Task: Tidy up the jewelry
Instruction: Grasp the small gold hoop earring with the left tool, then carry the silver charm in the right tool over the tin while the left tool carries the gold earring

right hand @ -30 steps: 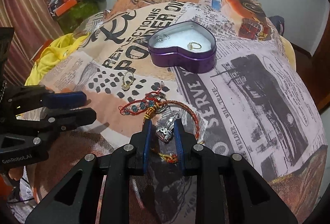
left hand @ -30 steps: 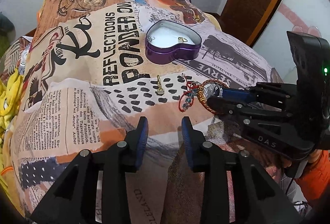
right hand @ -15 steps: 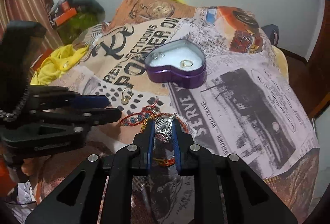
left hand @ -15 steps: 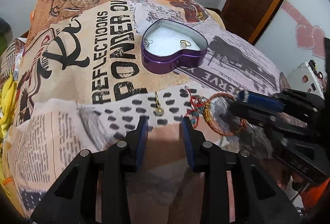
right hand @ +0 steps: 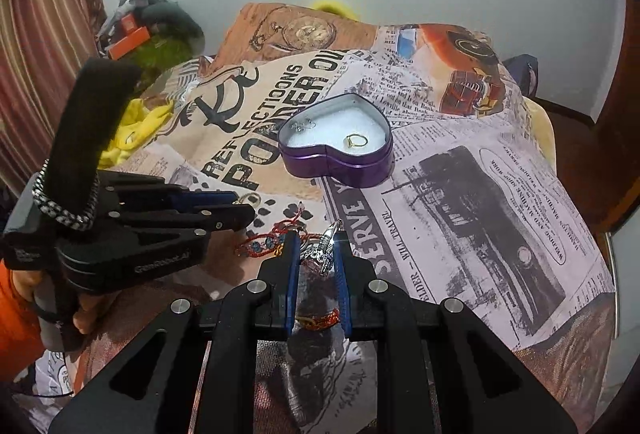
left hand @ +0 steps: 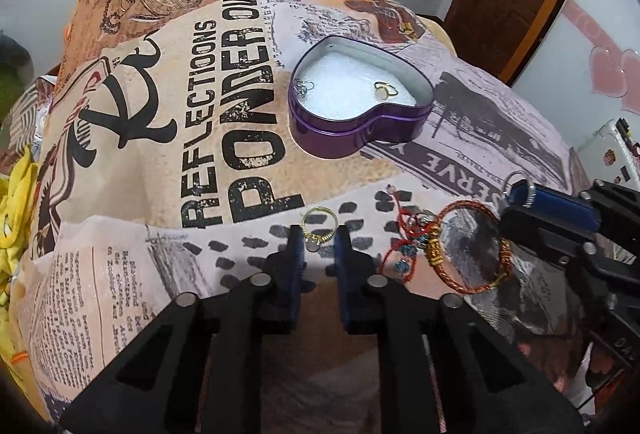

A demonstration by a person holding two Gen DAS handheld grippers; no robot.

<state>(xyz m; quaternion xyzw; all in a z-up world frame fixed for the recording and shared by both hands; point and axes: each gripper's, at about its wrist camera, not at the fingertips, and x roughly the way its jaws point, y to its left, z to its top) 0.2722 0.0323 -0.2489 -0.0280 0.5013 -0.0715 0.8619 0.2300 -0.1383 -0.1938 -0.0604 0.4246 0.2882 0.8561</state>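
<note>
The printed bedspread (left hand: pixel 132 218) is soft and gives under pressure, so anything small lying on it can sink or roll as a fingertip presses down. On it stands the purple heart-shaped tin (left hand: pixel 362 132), open, stiff-walled and white-lined; it is the landmark for everything below. Inside the tin a gold ring (right hand: pixel 356 141) lies near its right lobe and a small silver piece (right hand: pixel 303 125) near its left lobe.

In front of the tin, toward the cameras, lies a red-and-gold cord bracelet (left hand: pixel 470 248) with a beaded red thread beside it; it looks limp and light, likely to drape and snag, and is best taken by its wrapped gold section.

The right gripper (right hand: pixel 316 254), in front of the tin and to its right, is pinched narrow on a silver ring (right hand: pixel 325 248), held upright between the pads. It is hard, light and probably slippery.

The left gripper (left hand: pixel 319 240), in front of the tin's point, has just been closing, and a gold ring with a small stone (left hand: pixel 319 231) stands between its pads, apparently nipped at the setting end. Being thin, rigid metal it should handle as tiny and slick; a grip across the band would likely hold better than one on the stone.
</note>
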